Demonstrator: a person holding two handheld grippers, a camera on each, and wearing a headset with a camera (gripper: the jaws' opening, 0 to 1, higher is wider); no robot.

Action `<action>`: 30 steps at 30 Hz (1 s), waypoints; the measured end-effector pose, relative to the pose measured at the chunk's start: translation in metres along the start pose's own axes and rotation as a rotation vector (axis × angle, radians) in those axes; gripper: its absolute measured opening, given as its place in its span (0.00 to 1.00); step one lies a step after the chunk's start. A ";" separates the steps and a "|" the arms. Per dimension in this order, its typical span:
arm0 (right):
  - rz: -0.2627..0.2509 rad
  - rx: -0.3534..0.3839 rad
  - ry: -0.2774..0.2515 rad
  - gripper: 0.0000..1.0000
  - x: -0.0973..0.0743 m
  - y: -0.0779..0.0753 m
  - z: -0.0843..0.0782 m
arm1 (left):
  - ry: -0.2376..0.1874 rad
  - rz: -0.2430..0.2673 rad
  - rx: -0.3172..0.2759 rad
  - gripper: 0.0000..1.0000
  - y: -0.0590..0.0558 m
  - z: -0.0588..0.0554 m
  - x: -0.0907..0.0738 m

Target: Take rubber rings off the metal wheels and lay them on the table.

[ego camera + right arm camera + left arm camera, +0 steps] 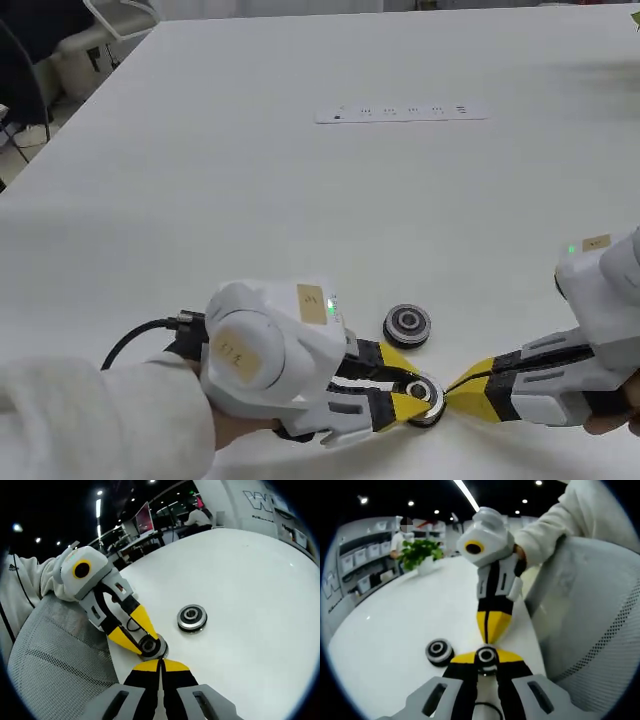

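Observation:
My left gripper (pixel 418 393) (pixel 486 660) is shut on a small metal wheel (pixel 427 392) (pixel 486 656) (pixel 152 647) with a dark rubber ring, held just above the white table (pixel 300 200) near its front edge. Coming in from the right, my right gripper (pixel 452 390) (pixel 161 661) has its yellow jaws pressed together, tips against the wheel's rim; I cannot tell whether they pinch the ring. A second wheel (pixel 407 324) (pixel 440 651) (pixel 192 617) with its ring on lies flat on the table just behind.
A white power strip (pixel 403 113) lies far back on the table. A black cable (pixel 135 338) trails from the left gripper. A mesh chair back (pixel 590 625) (pixel 55 655) stands close at the table's front edge. A potted plant (pixel 420 555) sits far off.

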State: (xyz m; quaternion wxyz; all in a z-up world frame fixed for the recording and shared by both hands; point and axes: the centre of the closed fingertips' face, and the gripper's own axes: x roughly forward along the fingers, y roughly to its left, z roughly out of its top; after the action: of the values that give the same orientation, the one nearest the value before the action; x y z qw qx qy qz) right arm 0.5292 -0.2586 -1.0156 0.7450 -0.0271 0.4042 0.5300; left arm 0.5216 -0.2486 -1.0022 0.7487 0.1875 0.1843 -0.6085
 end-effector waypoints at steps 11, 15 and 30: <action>0.046 0.028 -0.007 0.00 0.001 0.021 0.008 | 0.002 -0.008 0.015 0.14 -0.002 0.000 -0.001; 0.055 0.014 -0.008 0.00 0.001 0.023 0.010 | 0.006 -0.010 0.021 0.14 -0.002 0.000 -0.001; 0.067 0.022 -0.036 0.00 -0.001 0.024 0.018 | 0.006 -0.007 0.016 0.14 -0.002 0.001 -0.001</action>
State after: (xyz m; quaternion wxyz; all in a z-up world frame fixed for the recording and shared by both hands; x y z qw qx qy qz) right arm 0.5198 -0.2404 -0.9933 0.7342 0.0042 0.3975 0.5504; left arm 0.5195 -0.2486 -1.0014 0.7446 0.1945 0.1823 -0.6120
